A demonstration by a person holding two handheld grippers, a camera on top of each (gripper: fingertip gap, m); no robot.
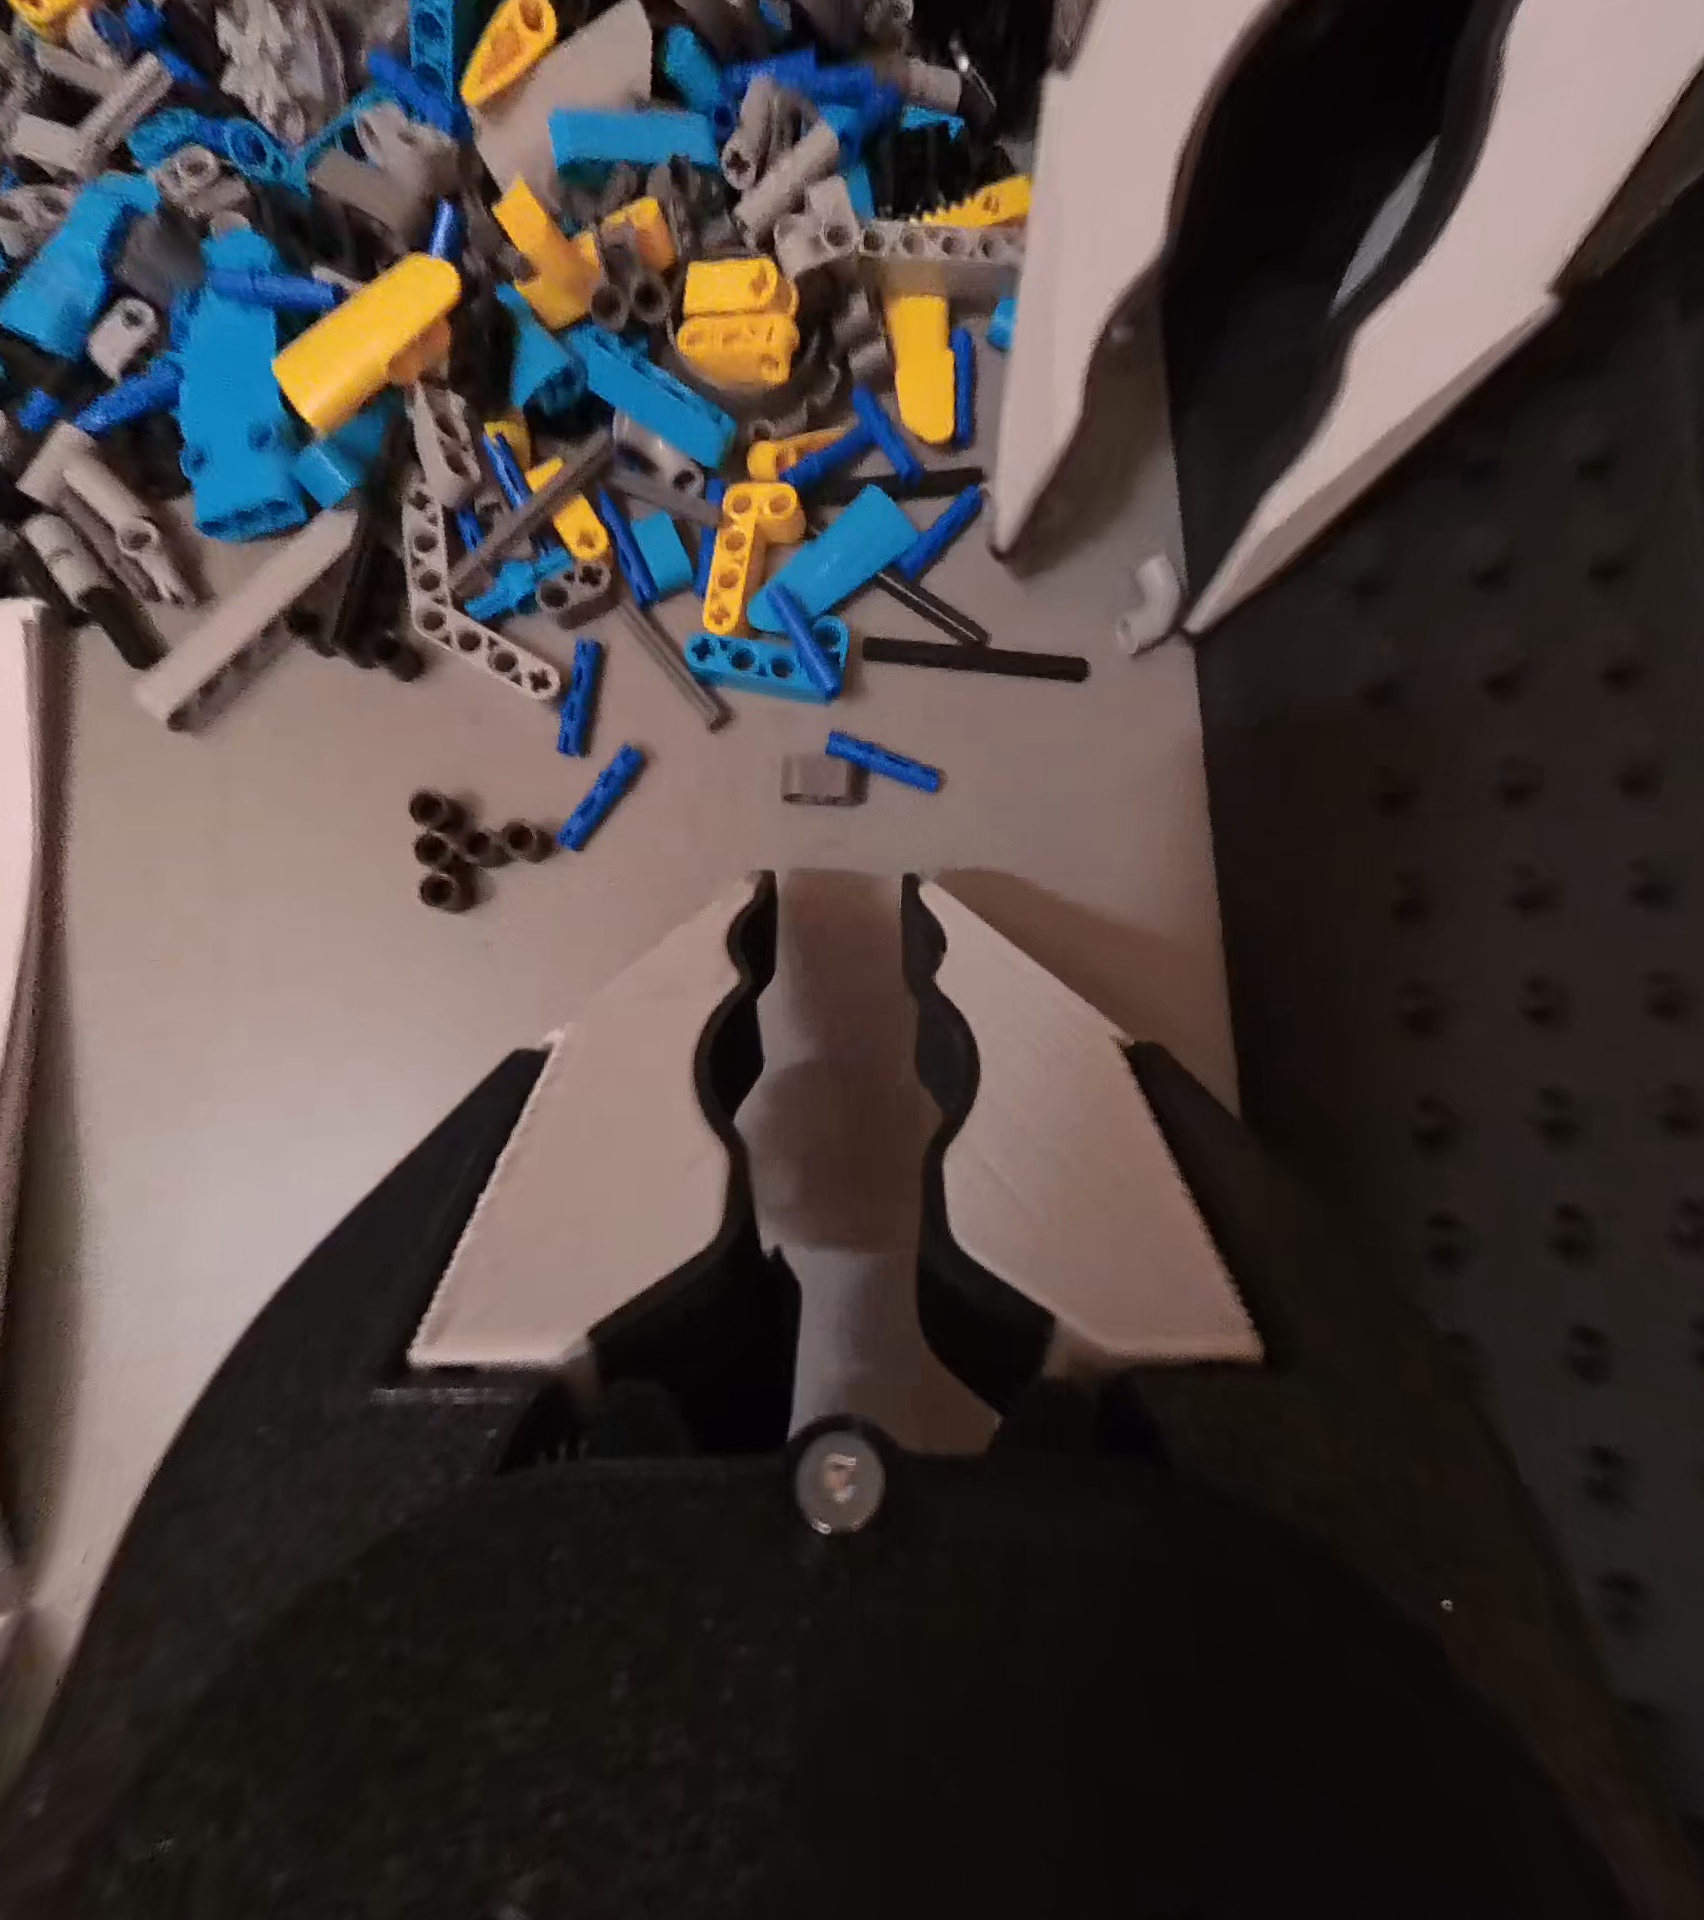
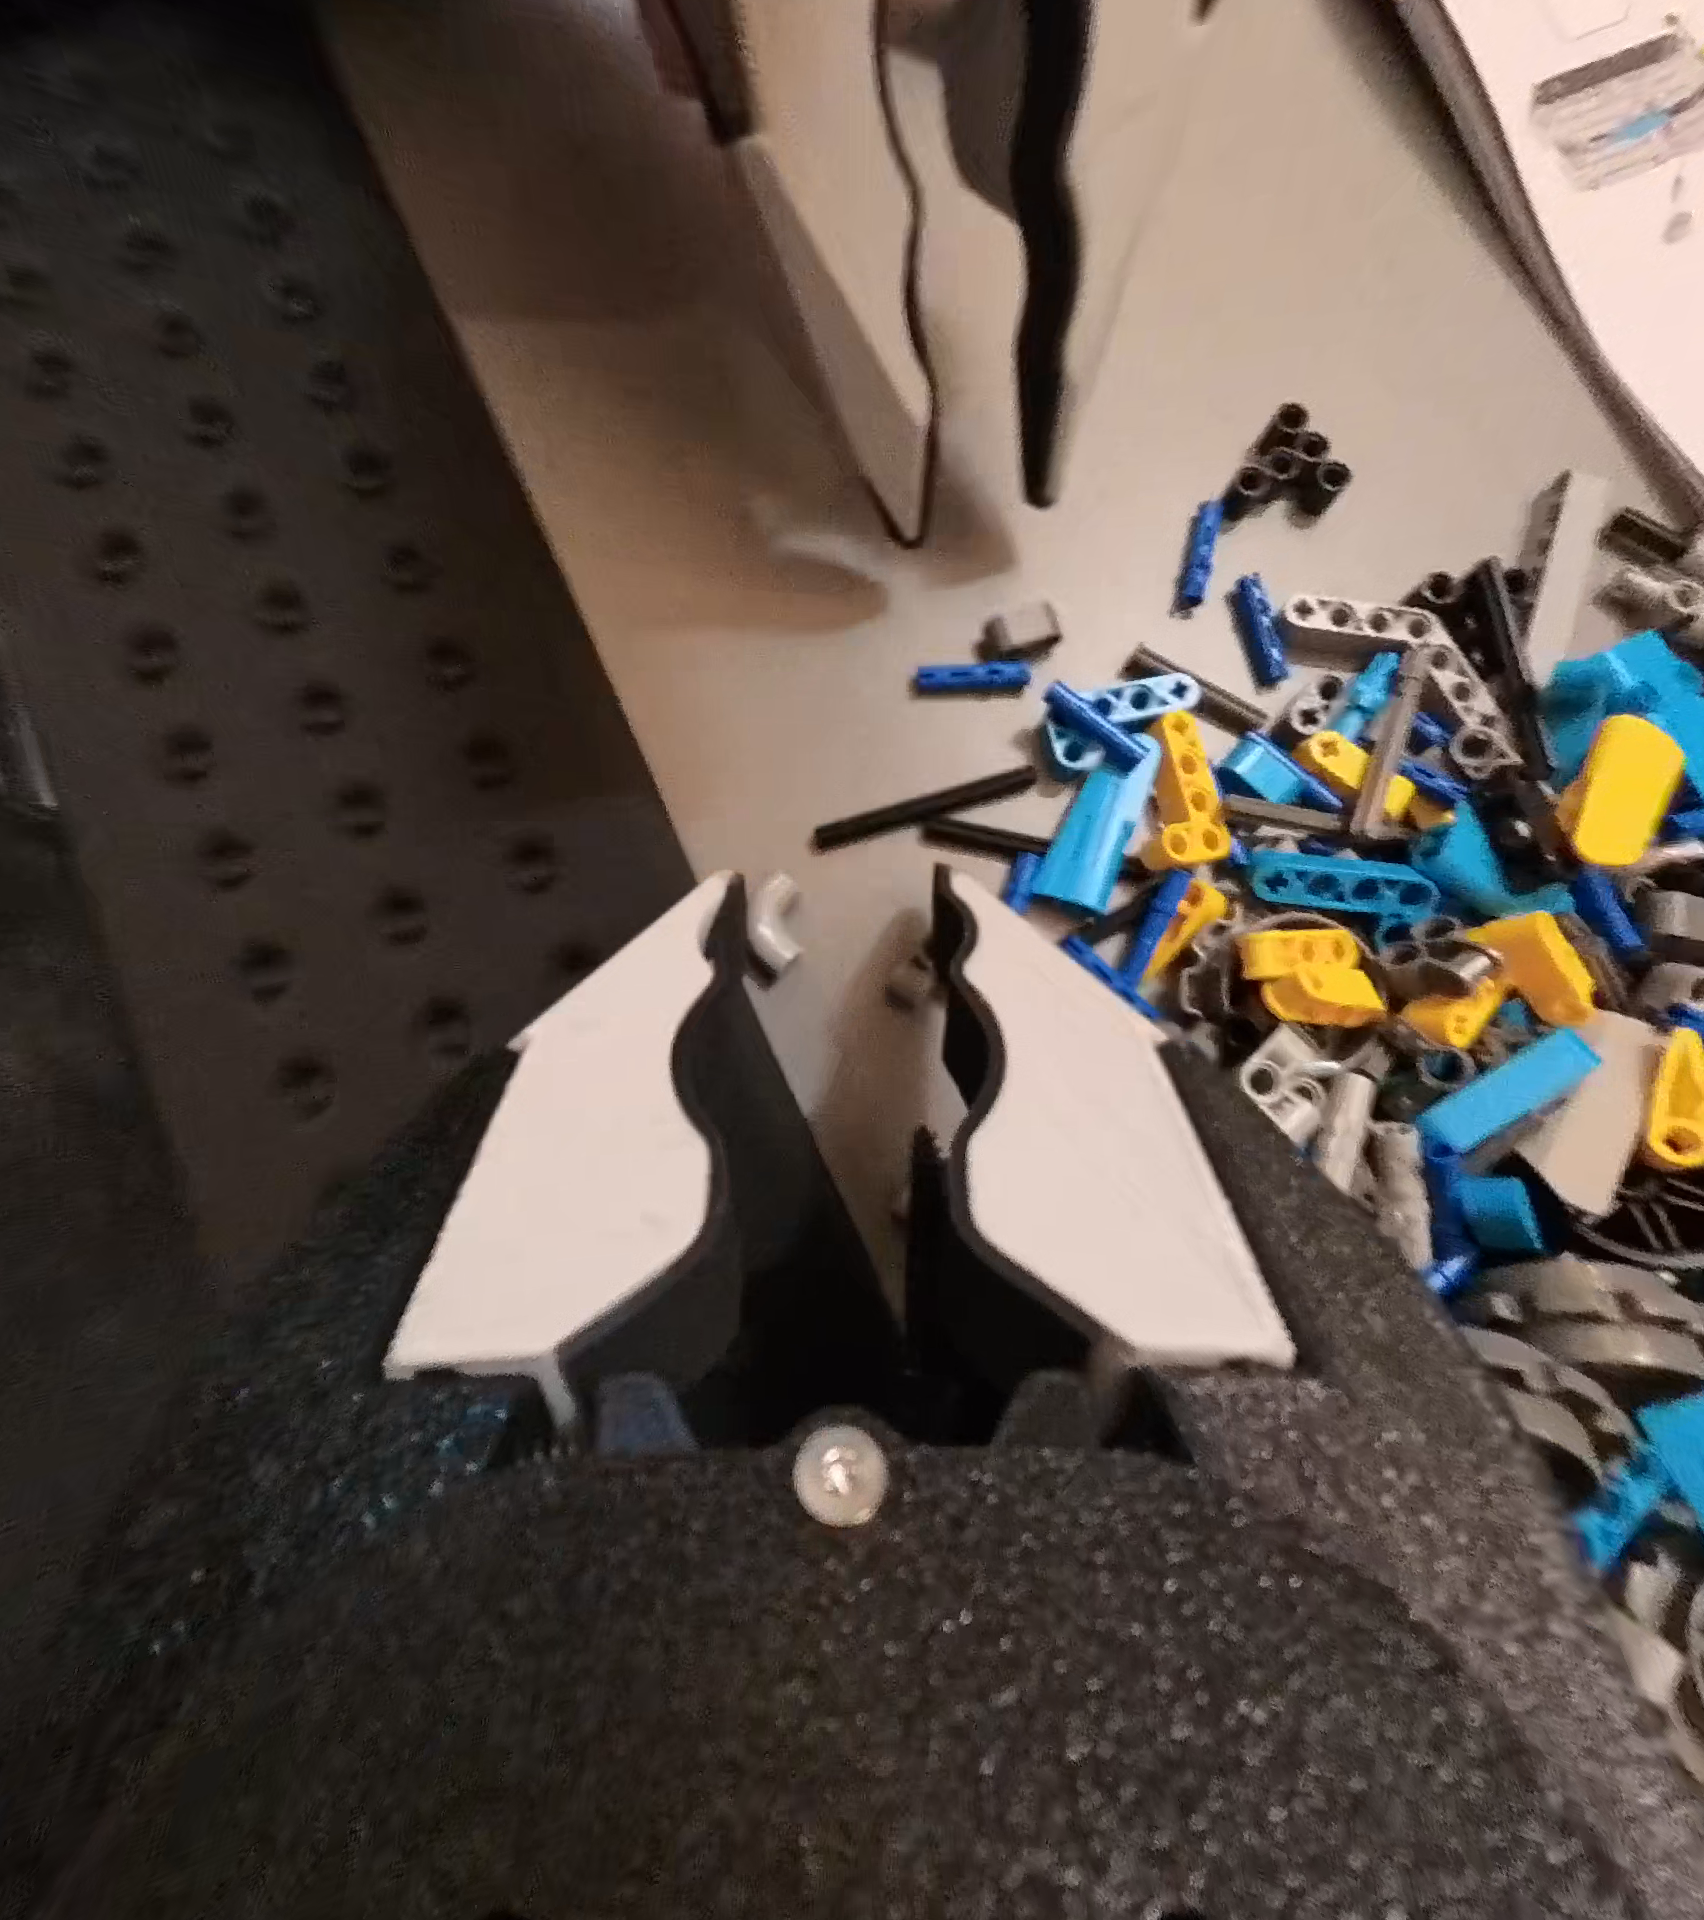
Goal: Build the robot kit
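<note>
Two grippers hover over a grey worktop (image 1: 256, 987), both with jaws parted and empty. Left gripper (image 1: 837, 883) sits nearest a small grey block (image 1: 824, 779) and one black connector cluster (image 1: 469, 847). Right gripper (image 2: 832, 883) has one pale elbow piece (image 2: 773, 925) just inside its left fingertip. Beside them sprawls a pile of blue, yellow and grey building pieces (image 1: 536, 343), too many to count, unsorted.

Bare grey table (image 1: 256, 987) lies open before a crowded brick pile (image 1: 515, 364); a black studded mat (image 1: 1502, 1039) flanks it.
</note>
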